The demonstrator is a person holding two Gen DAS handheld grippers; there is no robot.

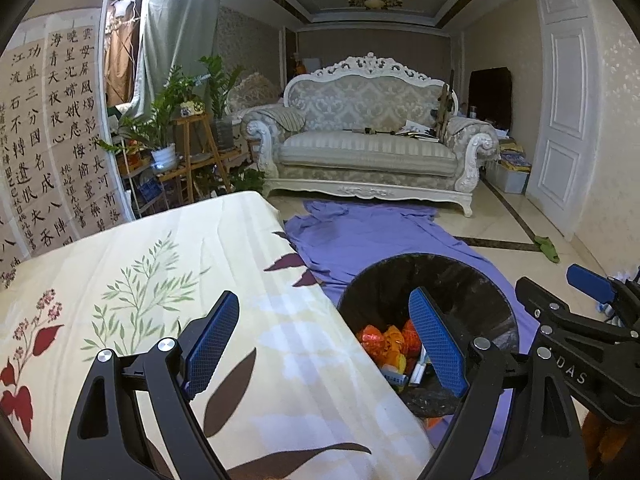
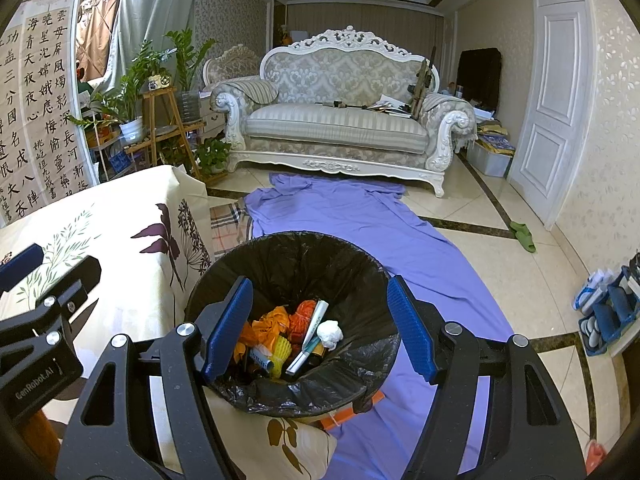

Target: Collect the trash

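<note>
A bin lined with a black bag [image 2: 352, 276] stands on the floor beside the table. It holds trash: orange wrappers [image 2: 276, 320], a crumpled white tissue [image 2: 330, 334], a white tube [image 2: 312, 334] and a yellow piece. My right gripper [image 2: 320, 330] hangs open over the bin's mouth with nothing between its blue pads. My left gripper [image 1: 324, 342] is open too, empty, above the table's edge, its right pad over the bin [image 1: 460, 292]. Each gripper shows at the side of the other's view.
The table wears a cream floral cloth [image 1: 160, 280]. A purple sheet [image 2: 360, 216] lies on the tiled floor up to a white sofa [image 2: 340, 120]. Potted plants [image 2: 132, 92] stand at left, a white door [image 2: 552, 120] and green slippers [image 2: 522, 236] at right.
</note>
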